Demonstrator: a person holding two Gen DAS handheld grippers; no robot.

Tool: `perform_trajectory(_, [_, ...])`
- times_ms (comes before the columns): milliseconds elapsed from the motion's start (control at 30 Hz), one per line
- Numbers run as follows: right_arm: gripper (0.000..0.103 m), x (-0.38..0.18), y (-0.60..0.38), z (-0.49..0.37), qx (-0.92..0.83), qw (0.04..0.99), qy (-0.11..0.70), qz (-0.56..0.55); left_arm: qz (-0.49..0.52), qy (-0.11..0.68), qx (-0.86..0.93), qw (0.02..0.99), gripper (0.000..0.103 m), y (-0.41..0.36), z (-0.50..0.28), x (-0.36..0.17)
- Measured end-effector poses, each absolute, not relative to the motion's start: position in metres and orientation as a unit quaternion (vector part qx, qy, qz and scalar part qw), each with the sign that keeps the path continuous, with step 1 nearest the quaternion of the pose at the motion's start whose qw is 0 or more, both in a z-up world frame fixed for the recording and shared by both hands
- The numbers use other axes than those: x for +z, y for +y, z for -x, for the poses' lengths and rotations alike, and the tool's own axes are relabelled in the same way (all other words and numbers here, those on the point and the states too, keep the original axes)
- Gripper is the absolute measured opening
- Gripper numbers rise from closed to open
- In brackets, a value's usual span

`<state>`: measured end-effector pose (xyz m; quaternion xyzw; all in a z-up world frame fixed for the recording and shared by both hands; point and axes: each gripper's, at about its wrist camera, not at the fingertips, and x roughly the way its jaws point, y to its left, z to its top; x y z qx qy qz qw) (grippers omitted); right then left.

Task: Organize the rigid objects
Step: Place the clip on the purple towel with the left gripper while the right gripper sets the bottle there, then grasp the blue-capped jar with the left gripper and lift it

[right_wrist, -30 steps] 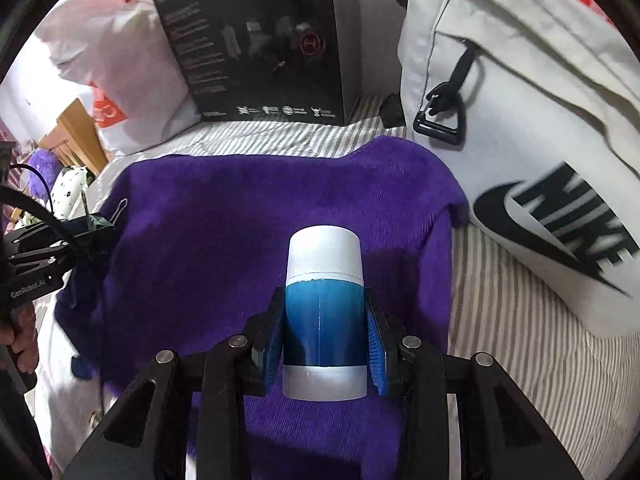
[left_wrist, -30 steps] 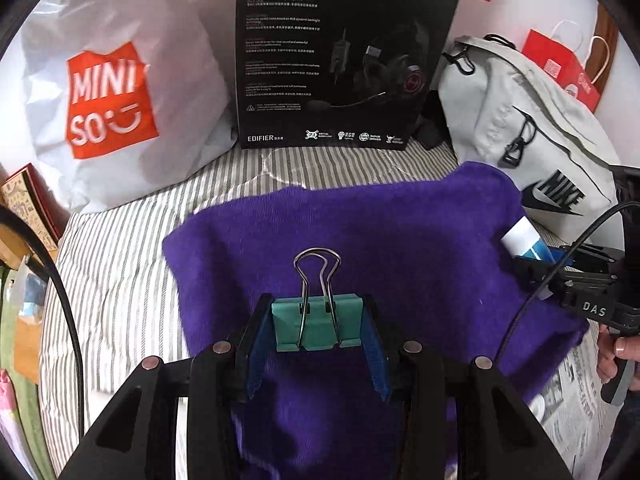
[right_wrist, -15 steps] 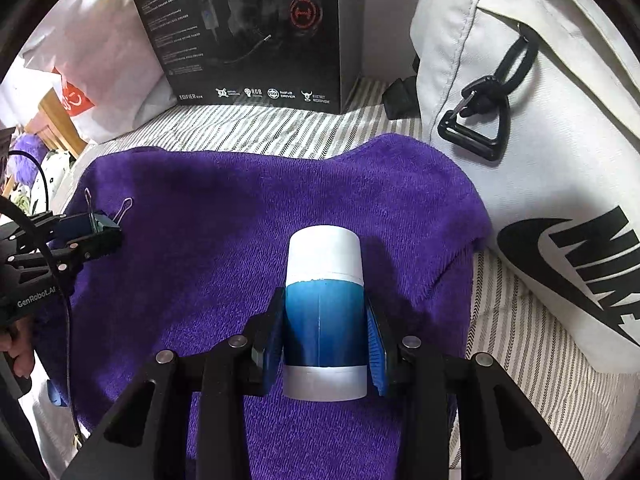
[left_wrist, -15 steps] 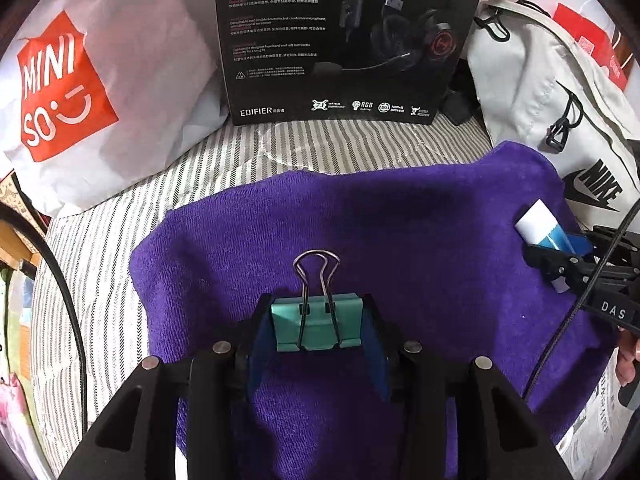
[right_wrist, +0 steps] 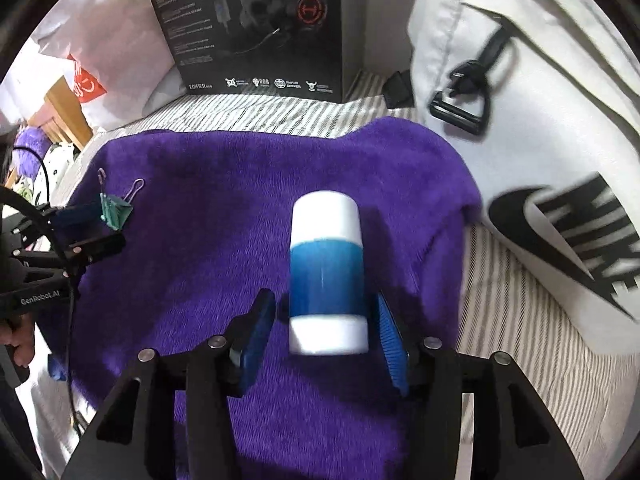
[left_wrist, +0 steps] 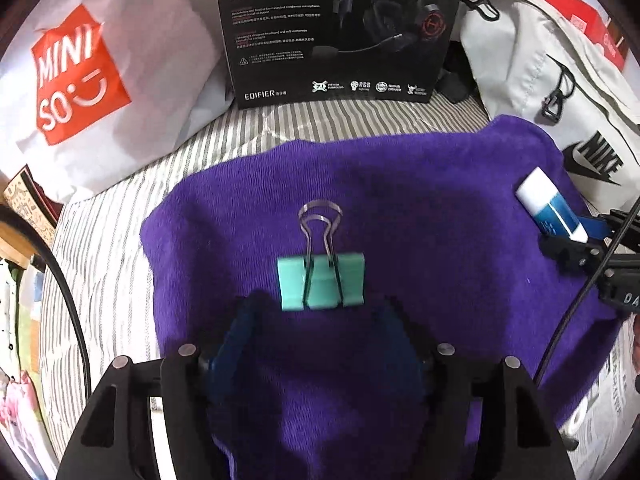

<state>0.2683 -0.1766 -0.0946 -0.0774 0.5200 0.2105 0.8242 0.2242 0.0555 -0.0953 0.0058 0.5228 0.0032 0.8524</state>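
Left wrist view first: we count one mint-green metal binder clip (left_wrist: 321, 282) with its wire handles folded forward, lying on one purple fuzzy towel (left_wrist: 420, 208). The left gripper (left_wrist: 318, 332) has just been opening its jaws, and the blue pads now stand apart on either side of the clip's near end without pressing on it, so we'd call that claw wide and holding nothing. Off to the right edge we can also see the one blue-and-white plastic cylinder stick (left_wrist: 552, 210) in front of the right gripper (left_wrist: 576, 236).

From the right wrist view, that same stick (right_wrist: 326, 272) lies on the towel (right_wrist: 224, 184) between two blue ridged pads (right_wrist: 390, 340). The jaws there have just been opening too, and there's a visible gap on each side of the stick, so that claw is loose around it rather than clamped. The stick looks a bit motion-blurred.

Background count: one black cardboard headset box (left_wrist: 340, 28) standing upright behind the towel, one white plastic shopping bag with a red logo (left_wrist: 100, 80) to its left, one pale grey backpack (right_wrist: 520, 120) with a black swoosh print to its right. Everything sits on one grey-and-white striped bedsheet (left_wrist: 104, 240). The towel's far right corner touches the backpack.
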Motion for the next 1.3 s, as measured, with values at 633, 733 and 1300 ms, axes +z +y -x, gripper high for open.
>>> perform_trajectory(633, [0.053, -0.033, -0.241, -0.099, 0.219, 0.851, 0.478, 0.019, 0.033, 0.499, 0.006, 0.866, 0.065, 0.042, -0.078, -0.05])
perform_trajectory(733, [0.053, -0.034, -0.249, -0.082, 0.222, 0.848, 0.481, 0.012, 0.037, 0.511, 0.03, 0.858, 0.064, 0.042, -0.073, -0.069])
perform_trajectory(1300, [0.054, -0.084, -0.241, -0.05, 0.243, 0.809, 0.535, 0.014, 0.061, 0.534, 0.064, 0.841, 0.063, 0.02, -0.102, -0.1])
